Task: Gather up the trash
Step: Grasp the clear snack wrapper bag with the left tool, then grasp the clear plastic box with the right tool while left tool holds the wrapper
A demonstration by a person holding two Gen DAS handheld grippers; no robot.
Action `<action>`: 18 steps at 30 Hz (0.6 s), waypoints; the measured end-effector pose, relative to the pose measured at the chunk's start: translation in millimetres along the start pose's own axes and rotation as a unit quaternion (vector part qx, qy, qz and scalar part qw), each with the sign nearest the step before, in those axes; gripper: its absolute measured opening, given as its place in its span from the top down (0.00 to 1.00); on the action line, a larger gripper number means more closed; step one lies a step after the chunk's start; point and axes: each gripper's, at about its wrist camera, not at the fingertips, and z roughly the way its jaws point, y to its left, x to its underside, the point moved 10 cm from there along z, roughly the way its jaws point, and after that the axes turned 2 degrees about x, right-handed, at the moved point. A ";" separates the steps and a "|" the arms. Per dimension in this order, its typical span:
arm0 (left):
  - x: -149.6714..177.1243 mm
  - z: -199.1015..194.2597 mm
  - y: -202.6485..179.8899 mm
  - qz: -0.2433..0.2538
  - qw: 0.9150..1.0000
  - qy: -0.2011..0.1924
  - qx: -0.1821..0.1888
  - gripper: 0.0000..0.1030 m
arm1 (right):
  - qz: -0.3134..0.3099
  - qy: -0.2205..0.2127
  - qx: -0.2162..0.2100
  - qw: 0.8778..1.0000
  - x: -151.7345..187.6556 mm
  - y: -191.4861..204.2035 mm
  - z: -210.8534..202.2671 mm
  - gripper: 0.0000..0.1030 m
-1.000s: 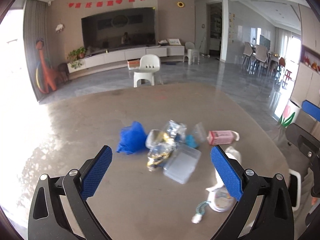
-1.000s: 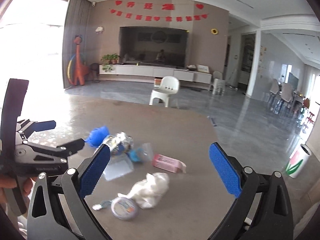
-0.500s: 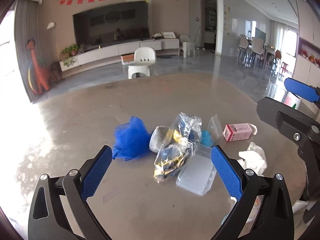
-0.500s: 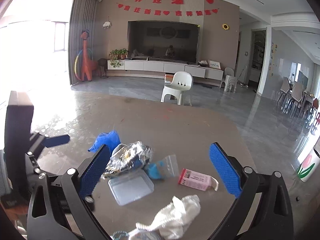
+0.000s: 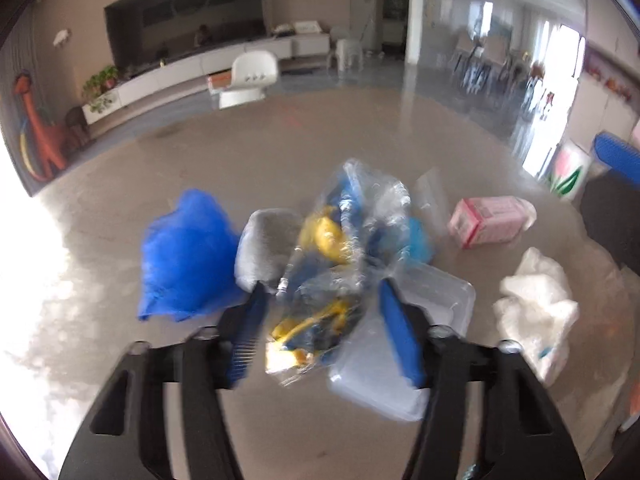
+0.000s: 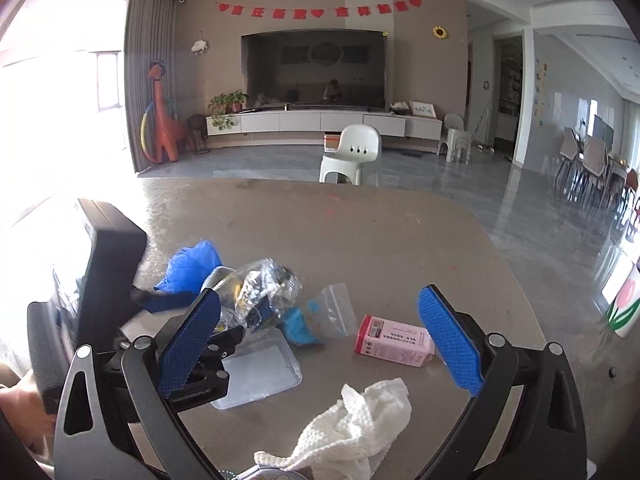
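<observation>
Trash lies in a heap on the brown table [image 5: 320,148]. My left gripper [image 5: 322,320] has its jaws narrowed around a crinkled clear wrapper with blue and yellow print [image 5: 332,264]; the pads sit at its sides, and whether they squeeze it is unclear. The wrapper also shows in the right wrist view [image 6: 264,284]. Beside it lie a blue crumpled bag [image 5: 188,252], a clear plastic lid [image 5: 404,344], a pink carton [image 5: 488,220] and a white tissue [image 5: 536,308]. My right gripper [image 6: 320,344] is open and empty, above the pink carton [image 6: 394,342] and tissue [image 6: 352,432].
A small zip bag with something blue [image 6: 320,316] lies mid-heap. A white bin with a tulip print [image 6: 624,308] stands on the floor to the right of the table. A white plastic chair [image 6: 352,156] stands beyond the far edge.
My left gripper has moved forward and down onto the heap and its jaws have closed in around the crinkled wrapper. My right gripper has shifted slightly and stays open.
</observation>
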 end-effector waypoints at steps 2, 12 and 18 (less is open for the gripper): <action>-1.7 0.9 -1.3 -0.017 1.000 0.006 0.019 0.76 | 0.001 0.000 0.002 1.000 2.2 -1.5 -2.2 0.04; -20.1 -63.9 -2.5 -0.016 0.998 -0.058 -0.013 0.91 | 0.001 0.024 -0.004 1.000 22.2 -1.0 5.6 0.04; -12.1 -100.9 15.5 -0.029 0.996 -0.072 -0.051 0.91 | 0.005 0.026 -0.039 0.999 19.1 36.5 11.6 0.04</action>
